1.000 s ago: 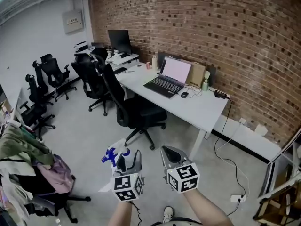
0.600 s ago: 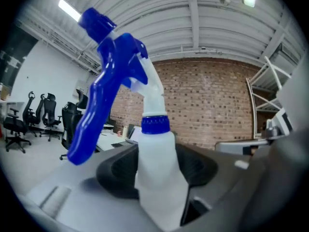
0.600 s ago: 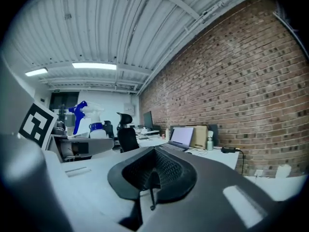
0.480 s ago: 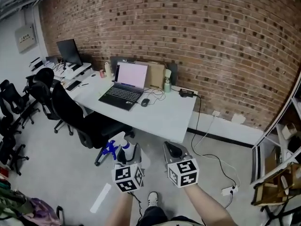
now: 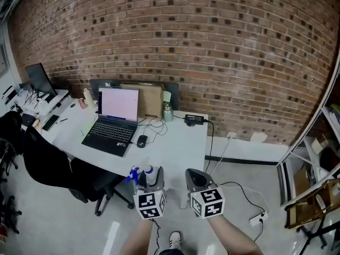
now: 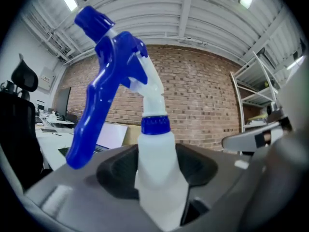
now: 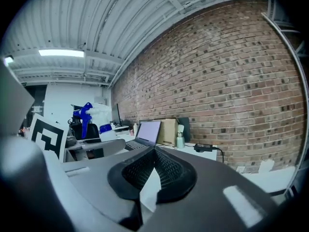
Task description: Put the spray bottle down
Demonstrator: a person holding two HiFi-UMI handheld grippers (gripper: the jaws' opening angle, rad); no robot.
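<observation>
2 hand-held grippers show at the bottom centre of the head view, just short of the near edge of the white tabletop (image 5: 183,142). The left hand-held gripper (image 5: 150,185) is clamped on the white body of the spray bottle (image 6: 157,146). The bottle stands upright between the pads, its blue trigger head toward the frame's left. The right hand-held gripper (image 5: 195,178) has its jaws together on nothing.

The bottle is in the air, so the step in hand looks like the carry to the tabletop. Next, the left hand-held gripper would need to reach the bare patch right of the mouse (image 5: 141,141) and laptop (image 5: 113,125). It would then lower the base flat and only then let go.
</observation>
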